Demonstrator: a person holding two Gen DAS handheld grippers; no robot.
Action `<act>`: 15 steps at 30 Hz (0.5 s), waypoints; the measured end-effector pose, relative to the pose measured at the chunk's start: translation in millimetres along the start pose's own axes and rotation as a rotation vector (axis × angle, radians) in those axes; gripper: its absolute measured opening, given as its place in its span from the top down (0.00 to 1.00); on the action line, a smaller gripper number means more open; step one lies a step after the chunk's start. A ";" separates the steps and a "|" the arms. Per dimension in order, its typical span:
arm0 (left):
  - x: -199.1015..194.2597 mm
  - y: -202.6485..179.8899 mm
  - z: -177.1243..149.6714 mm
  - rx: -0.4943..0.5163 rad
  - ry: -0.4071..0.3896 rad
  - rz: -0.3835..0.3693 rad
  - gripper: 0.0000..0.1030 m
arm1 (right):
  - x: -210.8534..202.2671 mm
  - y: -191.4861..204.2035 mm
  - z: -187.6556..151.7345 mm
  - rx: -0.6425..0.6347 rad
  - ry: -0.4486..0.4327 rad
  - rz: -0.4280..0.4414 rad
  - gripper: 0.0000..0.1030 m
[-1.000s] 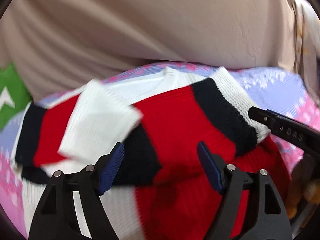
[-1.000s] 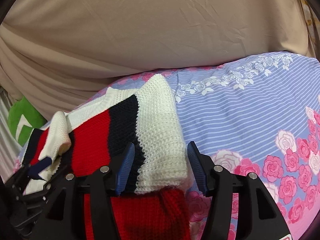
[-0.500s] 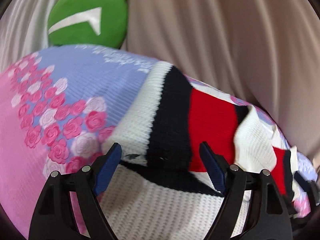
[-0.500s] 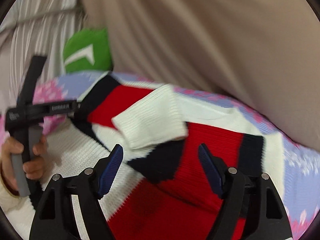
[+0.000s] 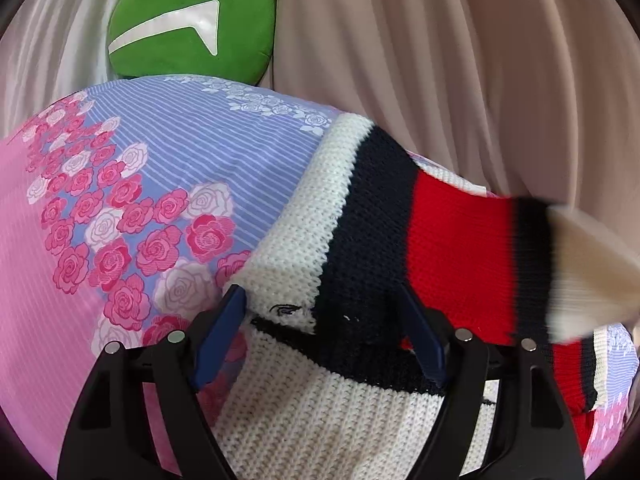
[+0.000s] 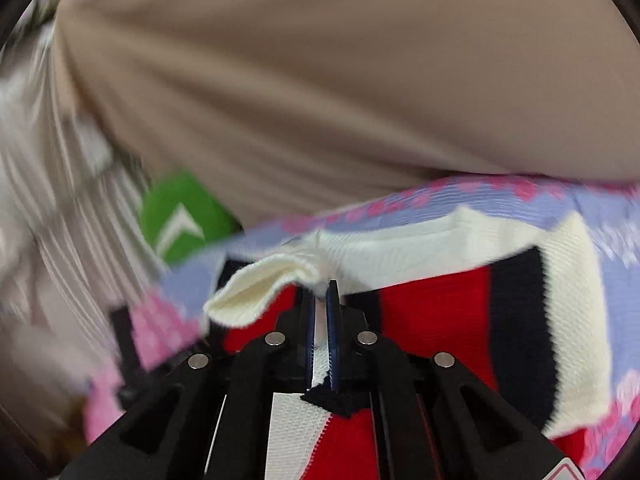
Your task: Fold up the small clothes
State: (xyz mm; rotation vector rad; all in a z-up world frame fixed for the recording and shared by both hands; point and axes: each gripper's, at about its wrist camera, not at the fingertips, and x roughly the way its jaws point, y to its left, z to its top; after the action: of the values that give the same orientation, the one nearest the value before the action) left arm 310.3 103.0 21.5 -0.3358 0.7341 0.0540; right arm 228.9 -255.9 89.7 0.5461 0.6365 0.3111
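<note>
Sweater (image 5: pixel 360 248), striped knit: lying on the flowered bedspread (image 5: pixel 120 184), sleeve running off to the right. Right claw (image 6: pixel 321 300) is pinching its white cuff (image 6: pixel 256 292) (blurred). Left claw (image 5: pixel 324 320), nearer the folded sleeve, is gaping over it, gripping nothing.

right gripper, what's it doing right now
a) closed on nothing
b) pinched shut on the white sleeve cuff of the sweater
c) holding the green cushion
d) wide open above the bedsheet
b: in the right wrist view the right gripper has its blue pads together with the white cuff of the striped sweater bunched between them.
</note>
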 end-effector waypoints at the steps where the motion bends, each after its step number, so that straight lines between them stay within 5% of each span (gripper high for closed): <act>1: 1.0 -0.2 0.5 0.003 0.001 -0.003 0.27 | -0.9 -20.5 -1.3 0.055 0.010 -0.032 0.96; 4: 3.9 -5.6 1.5 0.031 0.006 -0.004 0.21 | 13.5 -84.6 -17.1 0.134 0.095 -0.265 0.94; 7: 2.5 -5.5 1.8 0.036 0.005 -0.055 0.13 | 8.7 -100.7 -27.5 0.176 0.078 -0.176 1.00; 11: -1.2 6.1 1.7 -0.031 -0.002 -0.106 0.13 | -5.3 -82.0 -24.9 0.117 0.011 -0.082 0.50; 15: -2.4 6.7 0.4 -0.052 -0.003 -0.098 0.13 | 12.5 -55.3 -33.4 0.023 0.073 -0.111 0.35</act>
State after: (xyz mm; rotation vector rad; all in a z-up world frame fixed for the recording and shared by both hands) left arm 307.7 109.7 21.5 -0.4207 0.7132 -0.0196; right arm 223.2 -282.8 29.9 0.5217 0.7388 0.2204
